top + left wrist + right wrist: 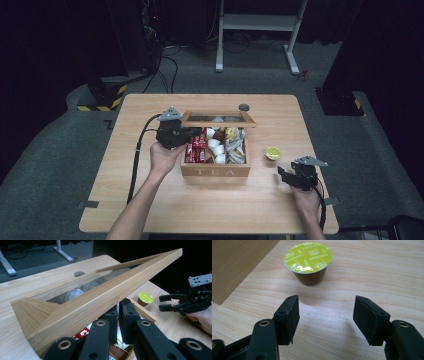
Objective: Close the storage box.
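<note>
From above, the left tongs (192, 132) pinch the raised glass-paned wooden lid (218, 119) of the wooden tea box (215, 171). Beside the box a green-topped coffee capsule (273, 153) stands on the tabletop (150, 200). In the left gripper view, the lid (100, 298) slants above the pads. In the right gripper view, the right tongs (325, 320) are spread, empty, short of the capsule (308, 261).

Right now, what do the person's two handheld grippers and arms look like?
Both the left gripper and right gripper are black, with two blocky padded jaws, brass-ringed pivot holes, a grey three-cornered top plate and a trailing black cable. The forearms are bare: no sleeves or gloves.
</note>
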Demonstrator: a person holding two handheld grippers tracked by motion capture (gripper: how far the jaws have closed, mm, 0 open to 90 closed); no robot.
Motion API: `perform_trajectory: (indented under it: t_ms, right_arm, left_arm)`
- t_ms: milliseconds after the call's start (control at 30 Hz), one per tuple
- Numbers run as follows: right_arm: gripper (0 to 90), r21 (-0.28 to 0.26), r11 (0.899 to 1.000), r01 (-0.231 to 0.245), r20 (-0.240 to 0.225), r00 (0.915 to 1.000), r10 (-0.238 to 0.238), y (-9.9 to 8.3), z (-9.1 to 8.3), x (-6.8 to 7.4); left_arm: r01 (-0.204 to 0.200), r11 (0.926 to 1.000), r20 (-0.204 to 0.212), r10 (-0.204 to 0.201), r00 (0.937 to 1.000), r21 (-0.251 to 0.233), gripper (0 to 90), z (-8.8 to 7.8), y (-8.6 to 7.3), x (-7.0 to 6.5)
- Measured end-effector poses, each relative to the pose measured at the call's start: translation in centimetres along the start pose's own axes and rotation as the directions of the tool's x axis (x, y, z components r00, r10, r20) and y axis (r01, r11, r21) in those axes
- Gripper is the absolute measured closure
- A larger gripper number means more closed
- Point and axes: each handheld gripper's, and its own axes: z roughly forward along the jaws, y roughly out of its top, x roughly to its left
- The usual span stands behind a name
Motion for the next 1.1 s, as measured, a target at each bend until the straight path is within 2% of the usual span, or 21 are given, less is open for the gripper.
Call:
perform_trajectory:
  t_ms: [200,233,400,667,1100]
  right_arm:
    - [37.9,0.028,0.999,0.015,0.026,0.9995,-0.016,-0.1,0.4,0.3]
    - [37.5,0.05,0.998,0.026,0.048,0.9985,-0.029,-0.2,0.7,0.4]
    - [37.8,0.023,0.999,0.031,0.049,0.9983,-0.032,-0.5,0.7,0.4]
    - [32.7,0.03,0.999,0.027,0.052,0.9982,-0.029,-0.5,0.7,0.3]
    - [32.4,0.028,0.999,0.029,0.057,0.9979,-0.031,-0.5,0.7,0.3]
  left_arm:
    - [-0.005,1.0,0.003,0.005,1.0,0.002,83.1,0.0,-0.2,-0.1]
    - [-0.005,1.0,0.004,0.005,1.0,0.0,82.9,0.0,-0.2,-0.1]
    - [-0.009,0.9999,0.003,0.009,1.0,0.011,81.2,-0.1,-0.2,-0.3]
    - [-0.031,0.9994,-0.009,0.031,0.9995,0.018,74.7,-0.1,-0.4,-0.8]
    - [-0.026,0.9995,0.002,0.026,0.9997,0.015,71.7,0.0,-2.0,-1.3]
